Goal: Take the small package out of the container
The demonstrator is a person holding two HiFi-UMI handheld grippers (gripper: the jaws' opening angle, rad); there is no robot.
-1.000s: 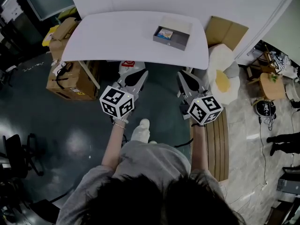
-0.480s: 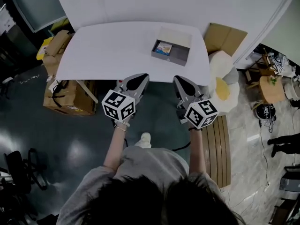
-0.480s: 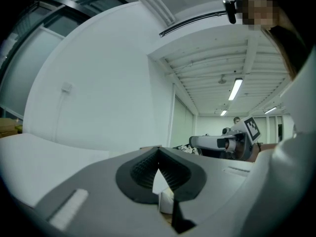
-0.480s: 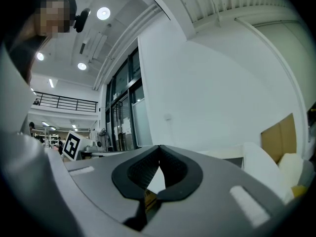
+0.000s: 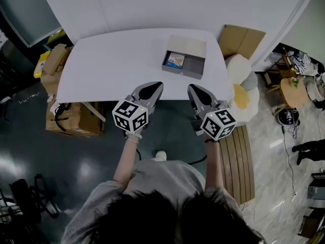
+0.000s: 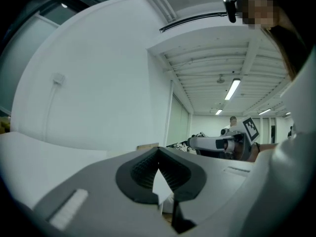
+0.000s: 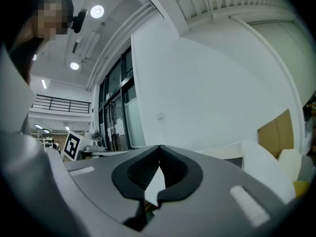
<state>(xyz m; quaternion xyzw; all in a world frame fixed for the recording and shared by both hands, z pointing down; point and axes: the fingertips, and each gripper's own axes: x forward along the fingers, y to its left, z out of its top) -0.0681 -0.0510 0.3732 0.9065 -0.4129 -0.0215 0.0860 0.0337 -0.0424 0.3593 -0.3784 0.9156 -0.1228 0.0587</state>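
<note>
Jaws together on both, nothing between them. The left gripper (image 5: 151, 87) and right gripper (image 5: 195, 89) hover at the table's (image 5: 111, 60) near edge. Nothing's done yet: the small package (image 5: 176, 60) lies inside the container (image 5: 196, 65), well ahead.

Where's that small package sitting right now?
In the head view, the small package lies in the left end of the grey container, which sits on the right half of the white table.

White table (image 5: 111, 60) is set near white wall (image 5: 152, 4); cardboard boxes (image 5: 68, 121) seen L, slatted bench (image 5: 236, 159) R, on dark floor (image 5: 45, 172).
</note>
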